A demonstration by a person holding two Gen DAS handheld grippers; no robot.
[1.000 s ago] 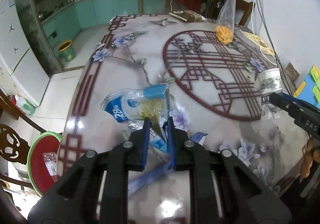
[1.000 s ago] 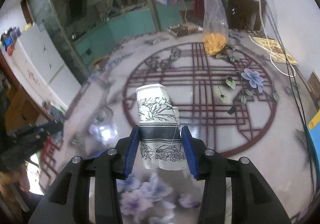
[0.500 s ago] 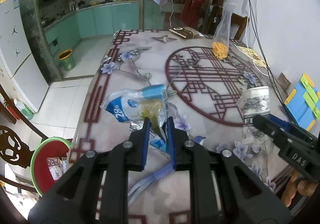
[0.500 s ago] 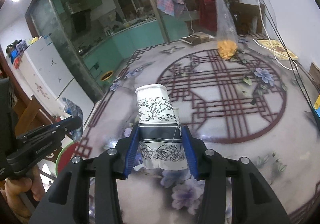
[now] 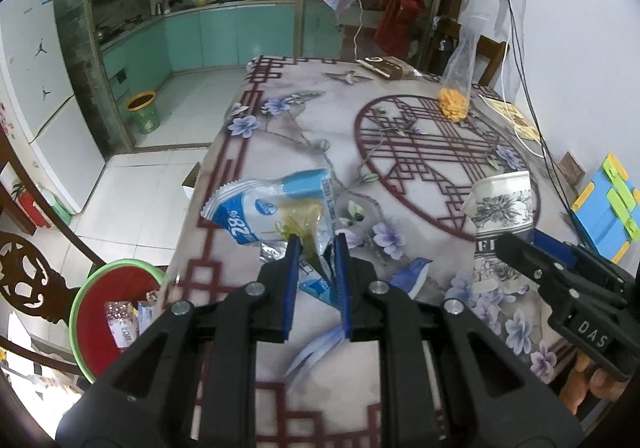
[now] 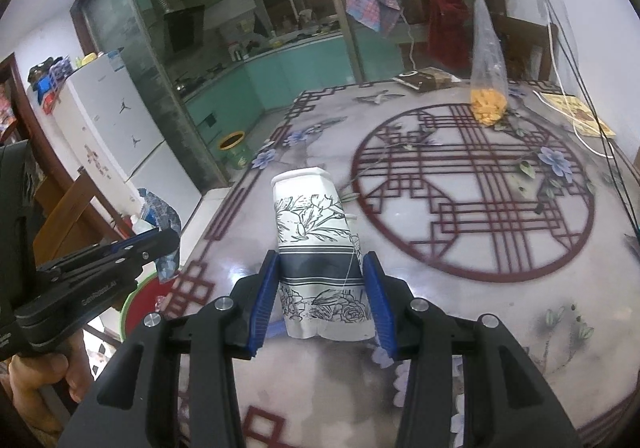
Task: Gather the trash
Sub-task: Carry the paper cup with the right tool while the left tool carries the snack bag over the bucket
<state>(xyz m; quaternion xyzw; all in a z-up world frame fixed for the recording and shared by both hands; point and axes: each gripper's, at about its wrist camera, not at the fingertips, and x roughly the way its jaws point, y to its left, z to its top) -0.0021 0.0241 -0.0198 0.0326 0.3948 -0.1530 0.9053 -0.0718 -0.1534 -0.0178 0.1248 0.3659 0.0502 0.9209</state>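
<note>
L claw (image 5: 314, 244) pinched tight on a clear-and-blue snack wrapper (image 5: 272, 208), held off the table (image 5: 420, 168). R claw (image 6: 320, 268) squeezing a crumpled paper cup (image 6: 314, 244) w/ floral print, also lifted. Red bin w/ green rim (image 5: 116, 312) sits on floor below table's left edge. Risks: wrapper is slick & gripped by a corner only, could slip out mid-carry; cup may miss the bin if released before it's over the rim.
</note>
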